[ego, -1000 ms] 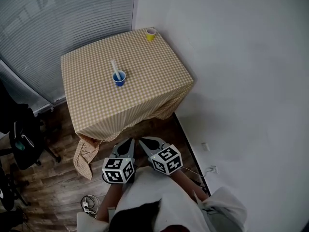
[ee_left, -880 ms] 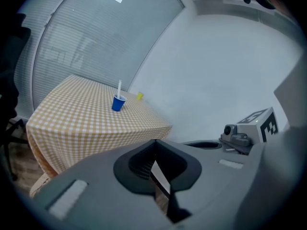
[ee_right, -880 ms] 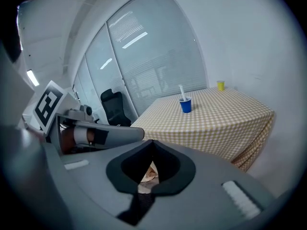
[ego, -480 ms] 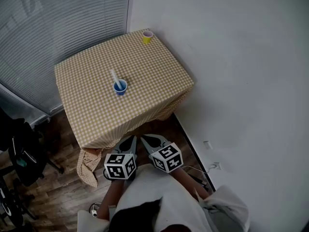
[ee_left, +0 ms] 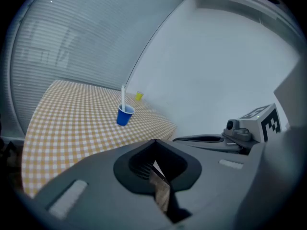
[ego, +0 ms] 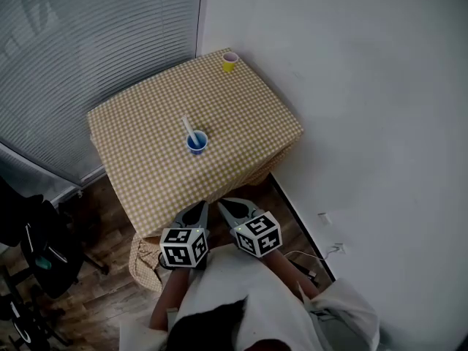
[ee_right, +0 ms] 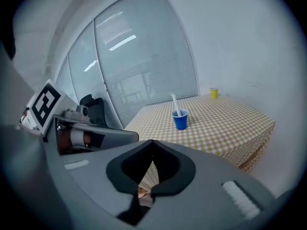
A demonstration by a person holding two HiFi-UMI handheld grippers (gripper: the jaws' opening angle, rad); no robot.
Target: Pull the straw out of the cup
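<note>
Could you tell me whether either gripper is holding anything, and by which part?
Nothing is held. The left gripper and the right gripper are both shut on nothing, and the straw stands untouched in the blue cup.

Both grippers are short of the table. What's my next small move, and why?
Probably step closer, reaching the right gripper toward the blue cup: the straw stands in it mid-table, and this gripper and the left gripper are shut, short of the table.
</note>
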